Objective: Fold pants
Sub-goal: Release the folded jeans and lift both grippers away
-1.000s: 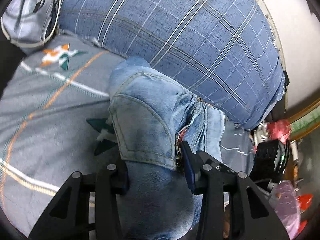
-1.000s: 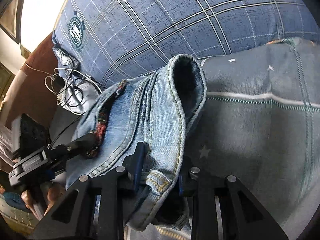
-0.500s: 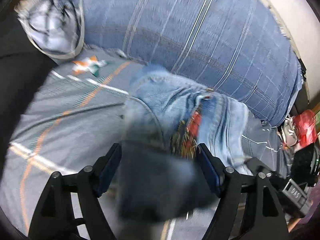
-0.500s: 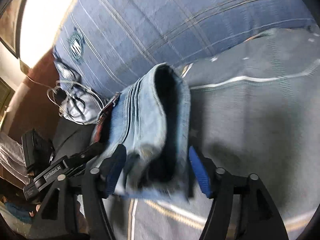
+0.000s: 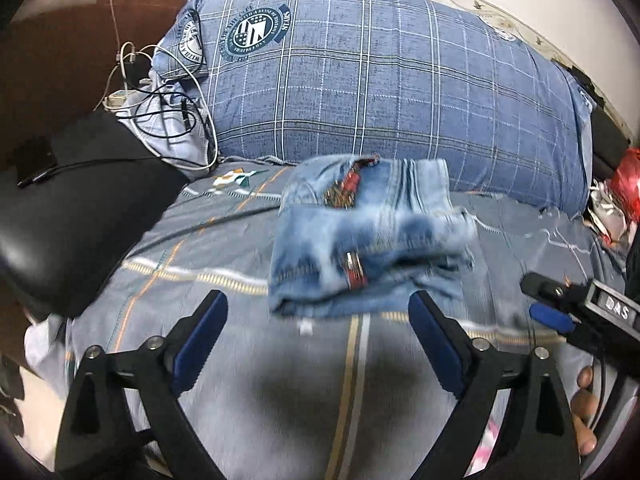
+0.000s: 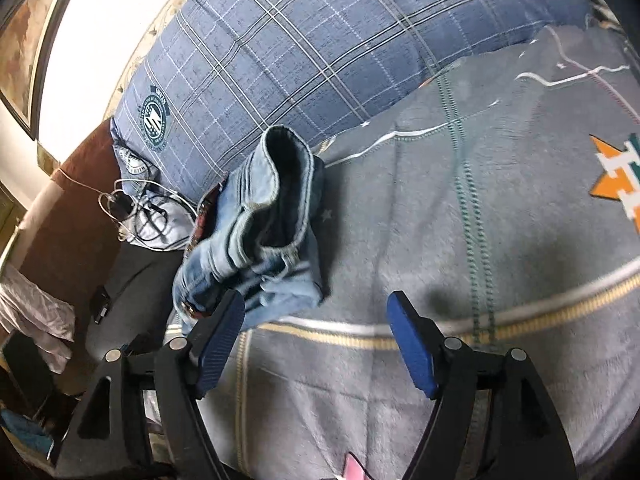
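Observation:
The light blue jeans (image 5: 368, 236) lie folded into a compact bundle on the grey blanket (image 5: 224, 248), just in front of the blue plaid pillow. In the right wrist view the jeans (image 6: 256, 240) lie left of centre with a cuff opening facing up. My left gripper (image 5: 316, 328) is open and empty, a little short of the bundle's near edge. My right gripper (image 6: 314, 330) is open and empty, its left finger beside the bundle's near corner. The right gripper's tip (image 5: 560, 304) also shows at the right of the left wrist view.
A large blue plaid pillow (image 5: 380, 80) lies behind the jeans. Tangled cables (image 5: 168, 108) and a white charger sit at the far left by a brown headboard (image 5: 60, 40). A black object (image 5: 72, 208) lies on the left. Red bags (image 5: 624, 184) are at the right edge.
Both grippers have opened and let go of the jeans, then pulled back toward me. The folded bundle now rests on the blanket.

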Demonstrator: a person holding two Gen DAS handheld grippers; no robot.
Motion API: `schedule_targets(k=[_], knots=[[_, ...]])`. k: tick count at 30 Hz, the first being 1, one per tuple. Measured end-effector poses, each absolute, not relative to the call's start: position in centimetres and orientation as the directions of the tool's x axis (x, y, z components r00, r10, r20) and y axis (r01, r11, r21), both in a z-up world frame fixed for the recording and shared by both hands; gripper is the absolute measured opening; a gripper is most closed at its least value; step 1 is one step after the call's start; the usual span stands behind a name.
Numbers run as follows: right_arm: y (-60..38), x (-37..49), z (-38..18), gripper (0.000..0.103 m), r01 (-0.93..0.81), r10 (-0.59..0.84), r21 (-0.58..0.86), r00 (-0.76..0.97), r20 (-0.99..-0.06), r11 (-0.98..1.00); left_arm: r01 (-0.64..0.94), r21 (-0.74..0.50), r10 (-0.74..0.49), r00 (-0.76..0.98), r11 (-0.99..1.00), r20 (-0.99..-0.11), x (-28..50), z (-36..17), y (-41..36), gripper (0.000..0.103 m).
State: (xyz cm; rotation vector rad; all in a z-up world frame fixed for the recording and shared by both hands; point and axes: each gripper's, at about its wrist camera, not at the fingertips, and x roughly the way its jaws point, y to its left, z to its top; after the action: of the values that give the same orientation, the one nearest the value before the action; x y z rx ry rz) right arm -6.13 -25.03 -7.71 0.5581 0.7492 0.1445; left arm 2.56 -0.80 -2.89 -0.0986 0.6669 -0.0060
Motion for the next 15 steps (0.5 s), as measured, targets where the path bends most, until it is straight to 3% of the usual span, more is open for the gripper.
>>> schedule_targets(k=[6, 15], knots=[[-23.2, -8.1, -7.4, 0.075, 0.027, 0.279, 0.442, 0.742, -0.610, 0.897, -0.069, -0.025, 0.039, 0.786, 0.997, -0.617, -1.0, -4.1, -1.5, 0.094], [-19.8, -10.7, -7.5, 0.075, -0.048, 0.272, 0.349, 0.728, -0.630, 0.936, -0.033, -0.006, 0.023, 0.814, 0.999, -0.581, -6.1, -3.8, -2.5, 0.094]])
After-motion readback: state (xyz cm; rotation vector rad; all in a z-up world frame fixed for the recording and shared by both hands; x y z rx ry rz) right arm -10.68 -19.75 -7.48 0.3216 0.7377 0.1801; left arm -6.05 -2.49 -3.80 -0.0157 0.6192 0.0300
